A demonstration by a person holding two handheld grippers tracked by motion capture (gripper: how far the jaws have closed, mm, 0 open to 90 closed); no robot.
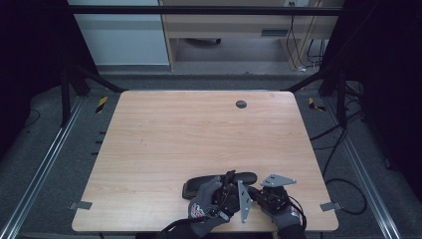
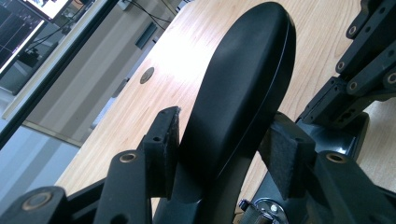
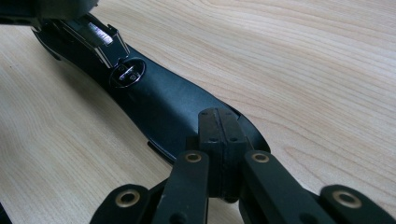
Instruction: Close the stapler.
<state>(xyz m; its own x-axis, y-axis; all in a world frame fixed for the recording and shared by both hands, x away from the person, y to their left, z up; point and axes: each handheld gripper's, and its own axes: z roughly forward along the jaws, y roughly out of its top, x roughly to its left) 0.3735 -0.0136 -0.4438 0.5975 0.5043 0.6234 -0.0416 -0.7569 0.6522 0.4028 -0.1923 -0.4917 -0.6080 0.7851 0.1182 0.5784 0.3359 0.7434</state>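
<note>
Here, long black case (image 1: 219, 182) lies on table (image 1: 199, 134), near edge. Left gripper (image 2: 219, 140) clamps case across its width. Right gripper (image 3: 220, 140) clenched, pads together, resting on case's right end.

Dim overhead view, dark vignetted edges, soft glare on wood, perhaps slightly blurred

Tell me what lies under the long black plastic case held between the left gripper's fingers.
Under the long black plastic case is the bare light wooden table; nothing else shows beneath it. The left gripper and gloved hands cover its near end in the high view, so that contact is hidden.
</note>
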